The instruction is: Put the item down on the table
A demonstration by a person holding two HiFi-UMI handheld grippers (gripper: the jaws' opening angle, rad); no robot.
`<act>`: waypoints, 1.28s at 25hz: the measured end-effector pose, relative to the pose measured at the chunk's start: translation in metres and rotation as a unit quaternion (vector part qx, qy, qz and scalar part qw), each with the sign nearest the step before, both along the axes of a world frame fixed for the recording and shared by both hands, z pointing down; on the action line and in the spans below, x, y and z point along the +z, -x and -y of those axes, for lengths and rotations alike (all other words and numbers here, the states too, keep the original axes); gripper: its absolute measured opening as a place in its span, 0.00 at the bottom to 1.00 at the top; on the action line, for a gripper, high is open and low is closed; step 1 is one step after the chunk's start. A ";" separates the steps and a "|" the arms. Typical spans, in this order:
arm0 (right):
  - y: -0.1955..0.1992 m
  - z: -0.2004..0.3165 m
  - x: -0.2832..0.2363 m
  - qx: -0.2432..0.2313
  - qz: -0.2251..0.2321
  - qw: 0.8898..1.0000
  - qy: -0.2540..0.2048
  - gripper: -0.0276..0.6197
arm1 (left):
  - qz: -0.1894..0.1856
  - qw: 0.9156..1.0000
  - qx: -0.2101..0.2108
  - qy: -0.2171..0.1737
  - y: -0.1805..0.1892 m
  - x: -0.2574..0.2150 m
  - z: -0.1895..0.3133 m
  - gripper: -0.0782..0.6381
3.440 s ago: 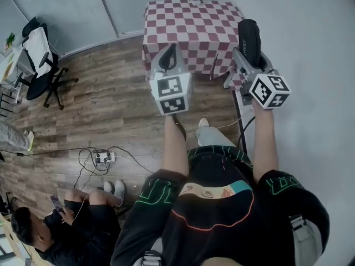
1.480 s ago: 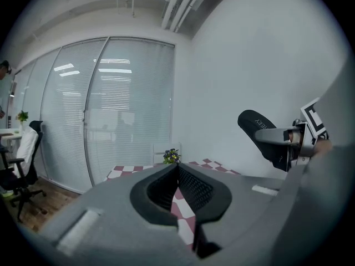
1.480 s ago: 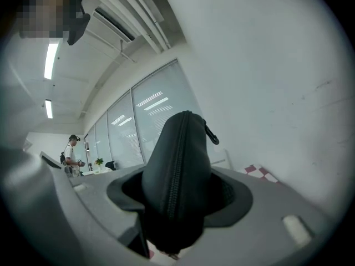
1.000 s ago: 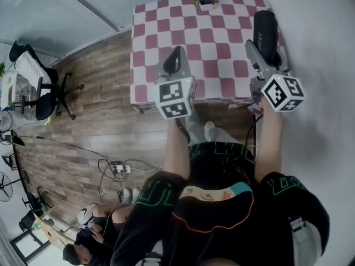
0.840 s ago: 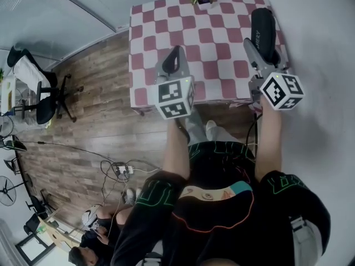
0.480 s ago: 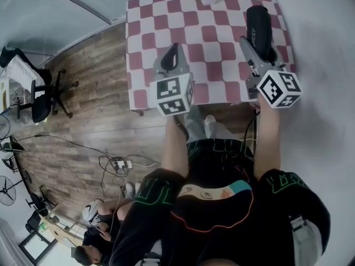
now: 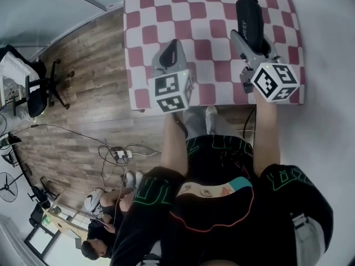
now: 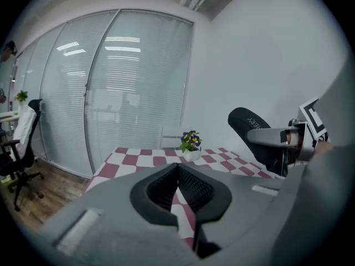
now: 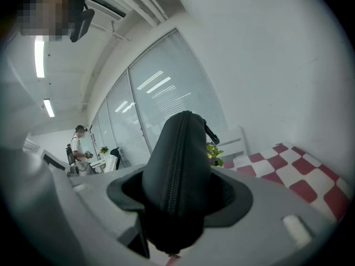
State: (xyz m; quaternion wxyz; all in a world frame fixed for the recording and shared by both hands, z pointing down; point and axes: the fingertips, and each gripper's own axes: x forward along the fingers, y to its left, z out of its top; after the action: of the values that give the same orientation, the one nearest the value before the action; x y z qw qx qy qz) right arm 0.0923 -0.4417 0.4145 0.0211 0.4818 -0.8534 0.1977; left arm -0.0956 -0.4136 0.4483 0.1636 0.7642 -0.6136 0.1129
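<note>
Right tongs [image 7: 251, 42], pouch [image 7: 247, 14] over checkered table [image 7: 166, 15]

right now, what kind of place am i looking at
Most likely an office or lab room: glass partitions with blinds, a wheeled office chair on wood flooring, and a table with a checked cloth.

Head view steeply down; both gripper views close, near-level; all share checkered table [image 7: 166, 15].
</note>
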 end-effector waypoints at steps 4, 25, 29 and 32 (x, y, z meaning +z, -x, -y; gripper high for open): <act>0.032 0.021 0.029 -0.014 -0.005 1.000 0.021 0.47 | -0.010 1.000 -0.001 0.018 0.020 0.025 0.018 0.12; 0.068 0.052 0.109 -0.068 -0.098 0.986 0.115 0.47 | -0.044 0.996 0.000 0.072 0.016 0.060 0.043 0.12; 0.078 0.048 0.132 -0.089 -0.124 0.978 0.140 0.47 | -0.047 0.996 0.006 0.078 0.013 0.067 0.047 0.12; 0.086 0.048 0.144 -0.104 -0.144 0.972 0.153 0.47 | -0.049 0.995 0.007 0.085 0.014 0.072 0.054 0.12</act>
State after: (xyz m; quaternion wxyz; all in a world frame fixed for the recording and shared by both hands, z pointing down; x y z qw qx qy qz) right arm 0.0061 -0.4902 0.5585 0.2382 0.4047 -0.8463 0.2513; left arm -0.1097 -0.4673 0.5205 0.2573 0.7563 -0.5877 0.1282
